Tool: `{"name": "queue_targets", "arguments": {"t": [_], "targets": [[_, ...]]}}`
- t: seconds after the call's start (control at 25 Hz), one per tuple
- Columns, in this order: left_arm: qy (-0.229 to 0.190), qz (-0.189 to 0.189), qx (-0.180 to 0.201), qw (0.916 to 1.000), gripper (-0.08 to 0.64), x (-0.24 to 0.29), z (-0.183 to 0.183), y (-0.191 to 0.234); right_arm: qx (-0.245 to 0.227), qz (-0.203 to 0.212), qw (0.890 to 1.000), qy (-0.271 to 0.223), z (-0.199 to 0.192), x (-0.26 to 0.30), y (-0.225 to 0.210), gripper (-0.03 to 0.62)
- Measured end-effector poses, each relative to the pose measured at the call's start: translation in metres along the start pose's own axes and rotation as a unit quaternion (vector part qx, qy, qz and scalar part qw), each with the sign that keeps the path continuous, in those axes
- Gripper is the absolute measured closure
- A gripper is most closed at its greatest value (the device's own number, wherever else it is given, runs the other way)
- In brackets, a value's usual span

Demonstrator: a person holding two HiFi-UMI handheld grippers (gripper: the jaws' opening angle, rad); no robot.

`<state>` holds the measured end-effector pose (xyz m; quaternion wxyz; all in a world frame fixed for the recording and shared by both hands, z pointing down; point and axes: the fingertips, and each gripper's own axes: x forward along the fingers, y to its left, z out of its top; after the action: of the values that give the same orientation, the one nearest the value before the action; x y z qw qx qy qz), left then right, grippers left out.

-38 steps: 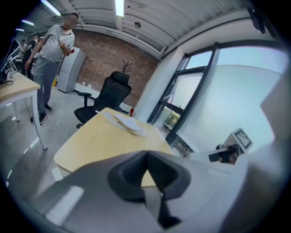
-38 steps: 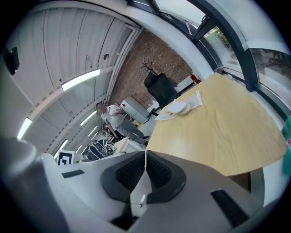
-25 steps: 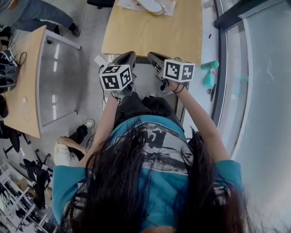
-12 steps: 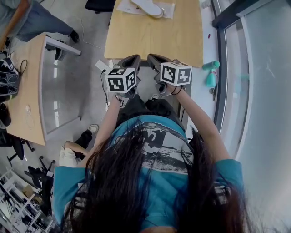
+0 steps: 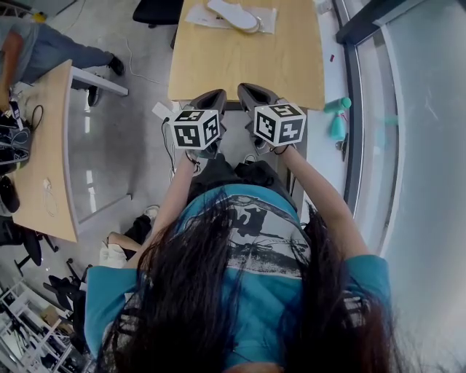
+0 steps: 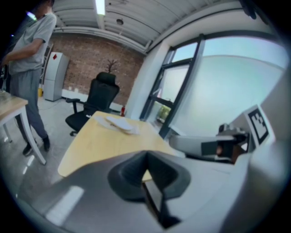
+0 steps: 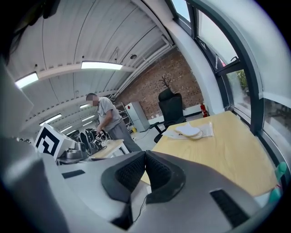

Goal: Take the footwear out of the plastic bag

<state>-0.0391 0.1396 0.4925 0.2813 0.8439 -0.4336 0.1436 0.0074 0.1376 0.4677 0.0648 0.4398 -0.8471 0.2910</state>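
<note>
both the left claw (image 5: pixel 211 97) and right claw (image 5: pixel 250 91) are closed and empty, side by side at the near edge of the surface (image 5: pixel 247 62), while the footwear (image 5: pixel 233 12) in its bag (image 5: pixel 266 19) lies straight ahead at the far edge, long axis crosswise, about equally far from each.

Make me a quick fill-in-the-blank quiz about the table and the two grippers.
1. The left gripper and right gripper both have their jaws ___, with nothing between them.
2. The footwear and its bag lie at the ___ end of the table.
3. Beyond the table stands a black ___.
Missing words: shut; far; chair
</note>
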Motion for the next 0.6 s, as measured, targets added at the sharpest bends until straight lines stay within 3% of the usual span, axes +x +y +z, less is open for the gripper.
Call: {"name": "queue_targets", "arguments": {"t": [0.6], "targets": [[0.008,-0.011,-0.004,0.9999,0.555,-0.0023,-0.0017,0.0063,0.018,-0.01,1.0,0.014,-0.0092,0.0072,0.003,0.577]]}}
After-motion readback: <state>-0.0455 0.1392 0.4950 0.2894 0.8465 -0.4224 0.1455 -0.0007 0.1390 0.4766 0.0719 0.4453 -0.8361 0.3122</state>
